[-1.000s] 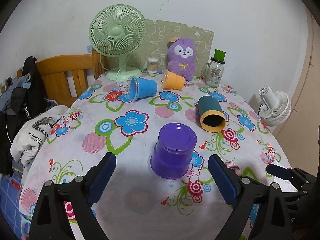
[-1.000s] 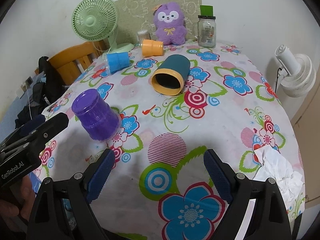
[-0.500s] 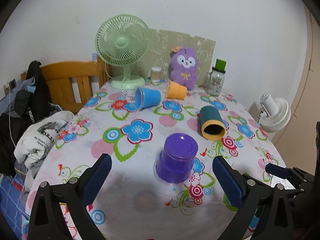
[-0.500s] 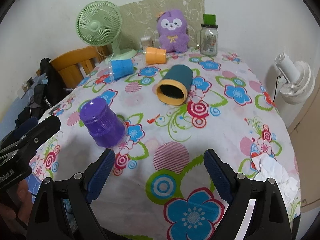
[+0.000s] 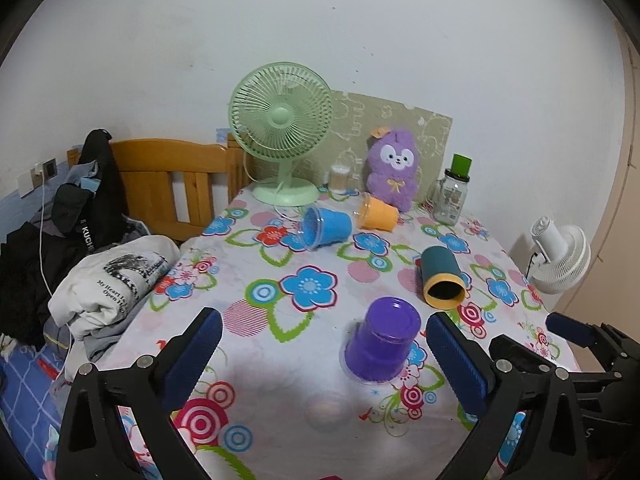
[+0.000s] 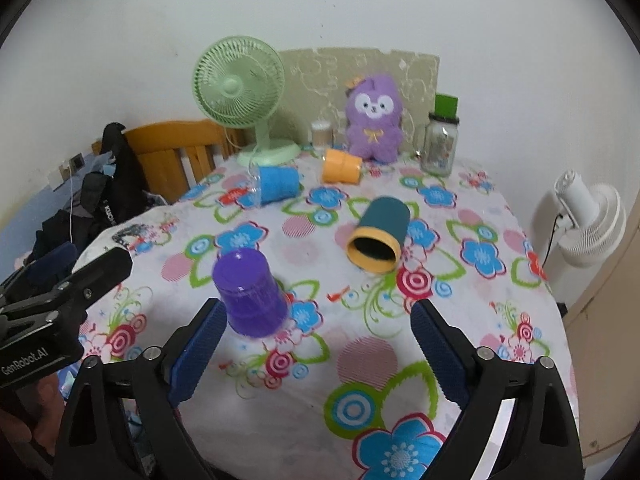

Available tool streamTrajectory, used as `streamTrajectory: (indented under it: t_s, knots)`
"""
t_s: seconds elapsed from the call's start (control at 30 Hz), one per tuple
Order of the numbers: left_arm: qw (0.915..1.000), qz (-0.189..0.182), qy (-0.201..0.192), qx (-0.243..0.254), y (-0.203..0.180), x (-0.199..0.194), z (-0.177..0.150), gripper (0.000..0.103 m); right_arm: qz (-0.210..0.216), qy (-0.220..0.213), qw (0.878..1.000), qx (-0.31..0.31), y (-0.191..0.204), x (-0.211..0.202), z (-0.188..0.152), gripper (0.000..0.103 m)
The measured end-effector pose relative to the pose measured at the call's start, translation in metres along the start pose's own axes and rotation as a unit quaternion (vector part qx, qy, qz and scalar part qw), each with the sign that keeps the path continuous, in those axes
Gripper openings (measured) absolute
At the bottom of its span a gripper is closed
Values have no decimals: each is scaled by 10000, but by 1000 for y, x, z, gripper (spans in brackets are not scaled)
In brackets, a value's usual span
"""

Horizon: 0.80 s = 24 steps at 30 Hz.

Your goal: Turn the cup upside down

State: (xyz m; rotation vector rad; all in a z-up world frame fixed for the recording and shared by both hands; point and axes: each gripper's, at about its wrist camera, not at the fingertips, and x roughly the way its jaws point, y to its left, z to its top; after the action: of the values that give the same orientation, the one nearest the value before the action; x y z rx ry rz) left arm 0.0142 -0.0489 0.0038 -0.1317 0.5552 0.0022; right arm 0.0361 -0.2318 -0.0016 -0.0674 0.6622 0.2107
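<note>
Left tool: jaws spread wide, nothing in them, hovering over the near edge of the bench. Purple cup sits just ahead, nearer its right finger, not touching either.

Purple cup: standing mouth-down on the floral tablecloth, flat base up, long axis vertical, slight lean in the fisheye. My read: this one's flip is done, and that's why both tools are off it.

Right tool: also wide and empty. In its view the purple cup is right by the left finger, apparently clear of it.

Other cups all lie on their sides:
- blue cup, far left-centre, mouth pointing left, axis across the bench
- orange cup, beside it near the plush toy, mouth left
- teal cup, yellow rim, mouth facing the tools, axis running near-to-far

Teal cup is the closest one left and sits ahead of the right tool, so it's the likely next target. Open mouth toward us means a side grip across the body plus a roll to get the rim down.
</note>
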Motion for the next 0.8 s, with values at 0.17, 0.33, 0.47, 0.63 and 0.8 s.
streamTrajectory:
  t_s: [0.17, 0.33, 0.47, 0.63, 0.8]
  knots:
    - [9999, 114, -87, -92, 10, -7, 3, 103, -7, -167, 9998, -105, 10, -8, 5, 100]
    - [9996, 161, -181, -152, 17, -15, 5, 103, -106, -363, 9991, -195, 17, -18, 9, 103]
    - [9994, 208, -243, -158, 20, -19, 5, 103, -107, -474, 9986, -229, 22, -23, 12, 103]
    - [9994, 219, -191, -166, 22, -19, 3, 103, -96, -478, 9984, -269, 24, -24, 12, 103]
    - [9994, 208, -199, -170, 22, -19, 3, 103, -94, -478, 9984, -277, 25, -24, 12, 103]
